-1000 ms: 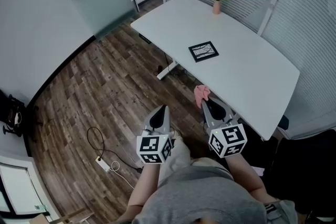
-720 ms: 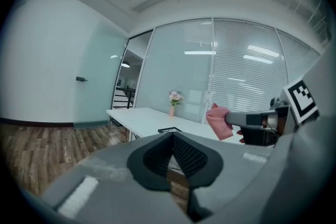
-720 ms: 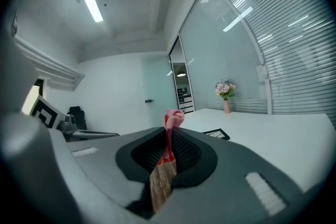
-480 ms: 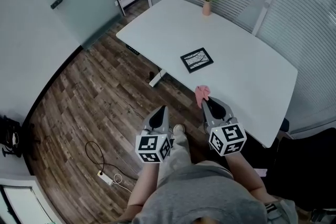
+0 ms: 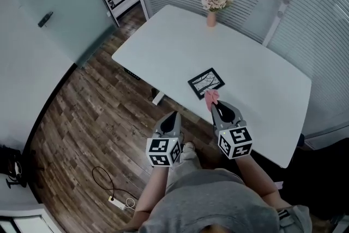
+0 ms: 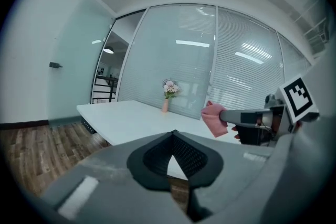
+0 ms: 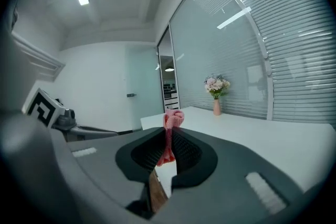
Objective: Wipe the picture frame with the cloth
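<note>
Between the jaws of the right gripper [image 7: 168, 136], one pink cloth [image 7: 172, 119] is pinched, its bunched top sticking up past the tips. The jaws are closed tight on it. In the head view this gripper [image 5: 215, 106] reaches over the near edge of the single white table [image 5: 256, 79], and the cloth [image 5: 211, 96] shows just beside the near corner of the one picture frame [image 5: 206, 82]. Whether the two touch cannot be told. The frame, black-edged, lies flat on the table near that edge.

The left gripper [image 6: 173, 134] has its jaws pressed together with nothing between them. It [image 5: 173, 113] hangs over the wooden floor [image 5: 92, 112], just short of the table's edge and apart from the frame. That makes two grippers, one per hand.

At the table's far side stands one vase of flowers [image 5: 212, 8]. On the floor lies one power strip [image 5: 117, 202] with its cable.
</note>
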A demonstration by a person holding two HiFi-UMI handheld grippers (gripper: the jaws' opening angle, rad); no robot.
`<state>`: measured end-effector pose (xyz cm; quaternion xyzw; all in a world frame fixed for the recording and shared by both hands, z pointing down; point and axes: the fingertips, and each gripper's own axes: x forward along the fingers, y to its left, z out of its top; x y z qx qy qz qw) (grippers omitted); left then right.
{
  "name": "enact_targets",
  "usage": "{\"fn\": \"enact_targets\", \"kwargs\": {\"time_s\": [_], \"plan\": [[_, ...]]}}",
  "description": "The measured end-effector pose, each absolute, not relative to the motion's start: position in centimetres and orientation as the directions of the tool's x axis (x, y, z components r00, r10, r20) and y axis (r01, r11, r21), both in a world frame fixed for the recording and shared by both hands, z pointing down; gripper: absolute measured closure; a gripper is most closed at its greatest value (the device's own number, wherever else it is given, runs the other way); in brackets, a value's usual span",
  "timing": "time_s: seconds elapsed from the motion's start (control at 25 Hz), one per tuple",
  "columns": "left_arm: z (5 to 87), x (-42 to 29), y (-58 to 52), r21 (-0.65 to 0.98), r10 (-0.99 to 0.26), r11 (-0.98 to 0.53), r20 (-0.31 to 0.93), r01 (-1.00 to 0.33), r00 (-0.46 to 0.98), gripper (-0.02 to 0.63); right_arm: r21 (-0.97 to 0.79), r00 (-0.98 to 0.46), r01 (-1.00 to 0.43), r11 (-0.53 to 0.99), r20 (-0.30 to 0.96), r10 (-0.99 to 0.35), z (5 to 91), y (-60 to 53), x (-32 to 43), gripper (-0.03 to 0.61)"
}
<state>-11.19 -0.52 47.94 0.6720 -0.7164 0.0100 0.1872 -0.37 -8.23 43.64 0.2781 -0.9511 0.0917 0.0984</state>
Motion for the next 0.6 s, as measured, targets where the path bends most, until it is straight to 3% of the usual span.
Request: {"fn": "enact_targets", "kwargs": {"time_s": [0.6], "plan": [[52.9, -15.2, -12.9, 0.273, -0.904, -0.069, 0.39, -0.959, 0.176, 0.614, -0.054, -0.706, -0.677, 0.734, 0.332, -0.626, 47.6, -20.1, -4.5, 0.54]]}}
